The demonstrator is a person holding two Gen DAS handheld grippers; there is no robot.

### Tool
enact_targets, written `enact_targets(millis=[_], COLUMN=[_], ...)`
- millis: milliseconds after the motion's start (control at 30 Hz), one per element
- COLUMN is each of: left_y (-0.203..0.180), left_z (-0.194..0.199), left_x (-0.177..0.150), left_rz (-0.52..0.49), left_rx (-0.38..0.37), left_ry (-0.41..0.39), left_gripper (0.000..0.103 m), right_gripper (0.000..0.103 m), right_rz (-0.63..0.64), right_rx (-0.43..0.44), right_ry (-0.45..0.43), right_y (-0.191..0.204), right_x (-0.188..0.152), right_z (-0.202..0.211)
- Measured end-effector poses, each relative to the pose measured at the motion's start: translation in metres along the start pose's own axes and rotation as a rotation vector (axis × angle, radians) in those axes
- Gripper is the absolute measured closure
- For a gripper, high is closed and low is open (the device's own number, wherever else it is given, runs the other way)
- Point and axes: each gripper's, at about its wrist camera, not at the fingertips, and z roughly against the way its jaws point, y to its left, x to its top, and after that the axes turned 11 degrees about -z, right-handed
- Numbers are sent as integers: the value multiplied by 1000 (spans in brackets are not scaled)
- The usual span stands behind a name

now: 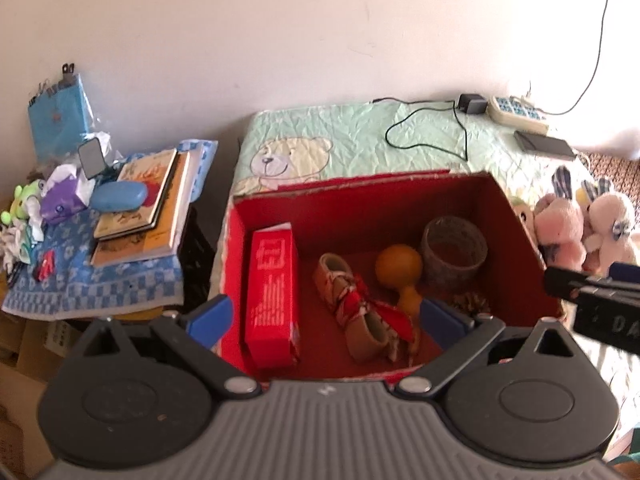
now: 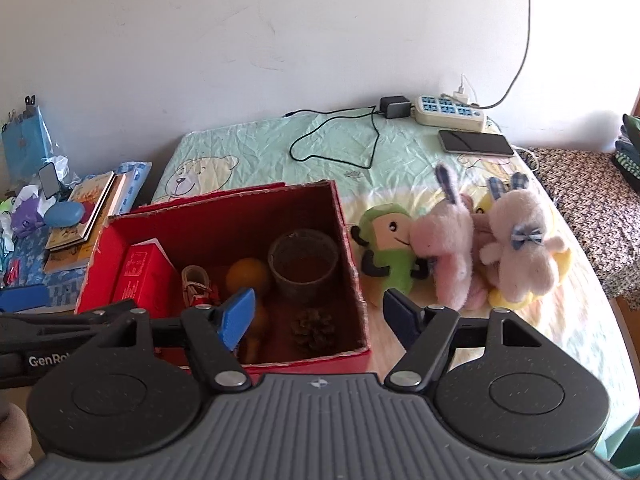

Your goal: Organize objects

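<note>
Holding both tools above the red box [image 2: 224, 216], which already keeps the small things together, I see the plush toys [image 2: 480, 252] beside it; my left gripper [image 1: 324, 316] and right gripper [image 2: 318, 316] stand apart, empty.

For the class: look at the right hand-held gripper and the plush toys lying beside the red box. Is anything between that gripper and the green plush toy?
Nothing visible. The right hand-held gripper is open and empty, and the green plush toy lies on bare bedding just outside the red box's wall. A pink plush rabbit presses against its far side only.
</note>
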Motion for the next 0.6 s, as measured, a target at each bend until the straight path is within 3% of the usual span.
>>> enact_targets(millis=[133,267,600], left_y=[5,8,14], left_z=[-7,-15,-39], left_x=[1,1,0], left_rz=[35,49,71], left_rx=[-22,6,7], left_ry=[0,-1,63], left_gripper=[3,3,3], right_gripper=[36,36,37], right_rz=[9,12,9], right_rx=[18,27,36], right_ry=[10,11,65], right_y=[7,10,11], right_x=[-2,-2,-2], right_z=[-8,-14,-34])
